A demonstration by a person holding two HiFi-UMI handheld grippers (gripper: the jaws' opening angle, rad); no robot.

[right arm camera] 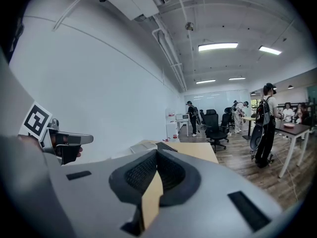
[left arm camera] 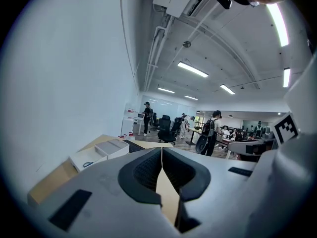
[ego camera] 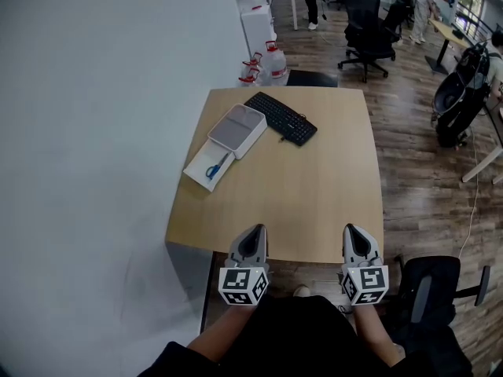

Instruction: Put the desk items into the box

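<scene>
- Head view: both grippers hang over the table's (ego camera: 314, 203) near edge. The left gripper (ego camera: 255, 229) and right gripper (ego camera: 353, 228) are each closed with nothing in them. Toward the far-left corner sits a white box (ego camera: 238, 128) with a grey top, resting partly on a shallow white tray (ego camera: 198, 176). Blue scissors (ego camera: 213, 169) lie in that tray — whether it is the box's own half, I cannot tell. A black keyboard (ego camera: 281, 118) lies near the far edge, just beside the box.
- Left gripper view: the left gripper's (left arm camera: 161, 155) pads meet along a thin seam, empty. The box (left arm camera: 113, 146) and scissors (left arm camera: 87, 164) are well ahead.
- Right gripper view: the right gripper (right arm camera: 156, 158) is pressed together too, holding nothing.
- Judgement: this fits a pause either ahead of the packing or after it. Any reach crosses the whole table, and the flat scissors would want a low, narrow pinch.
</scene>
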